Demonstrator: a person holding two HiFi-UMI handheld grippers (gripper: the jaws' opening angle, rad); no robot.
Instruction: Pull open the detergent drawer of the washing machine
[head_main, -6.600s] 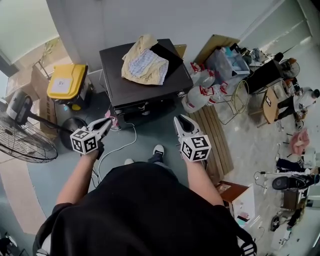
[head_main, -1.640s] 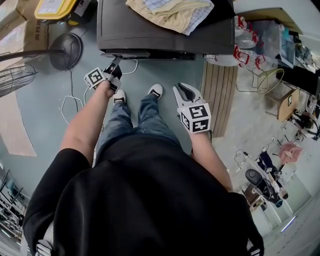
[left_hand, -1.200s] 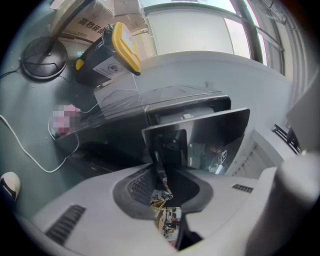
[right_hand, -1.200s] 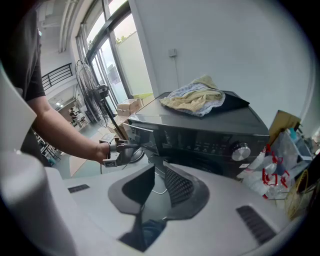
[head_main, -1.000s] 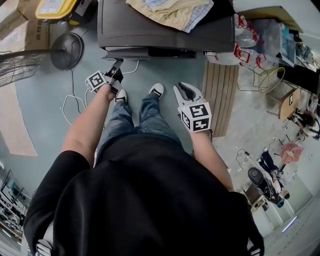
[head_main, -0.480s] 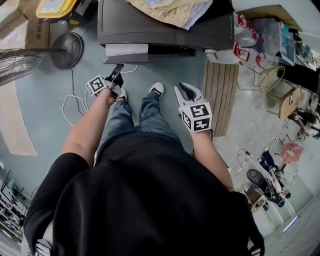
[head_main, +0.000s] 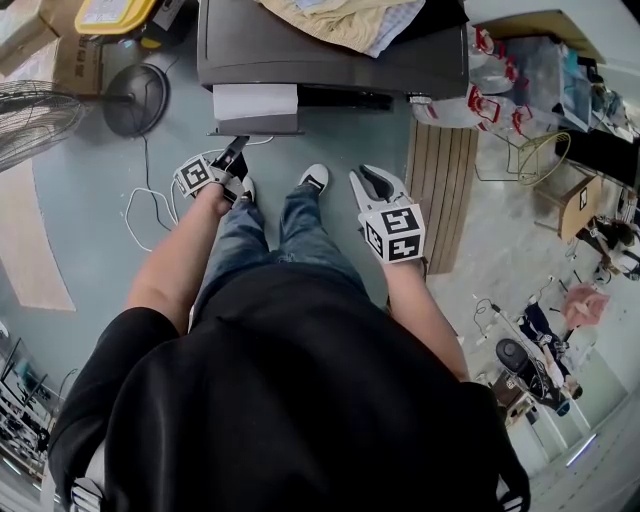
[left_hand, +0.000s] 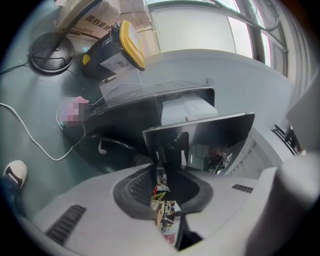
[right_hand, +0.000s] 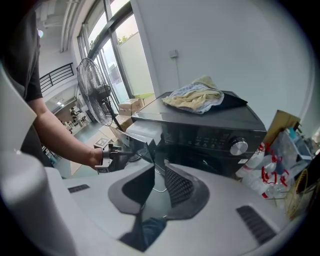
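Plastic, by the look of it: the detergent drawer (head_main: 255, 104) should be light and stiff. It probably runs on short guides, so I judge that a straight, level pull suits it. A twist or a downward lean could jam it or strain the face. The glossy face would be slippery to pinch flat, so the best hold is the lower lip of the front panel. My left gripper (head_main: 236, 150) has it there, its jaws clamped together on the panel's edge.

The drawer sits at the left end of the washing machine (head_main: 330, 62) front, just under the top edge, and stands partly out over the floor. Its face is dark and mirror-like, matching the dark grey machine. Behind it the white tray shows from above.

My right gripper (head_main: 372, 182) hangs by my right leg, well apart from the machine, with its jaws apart and nothing between them.
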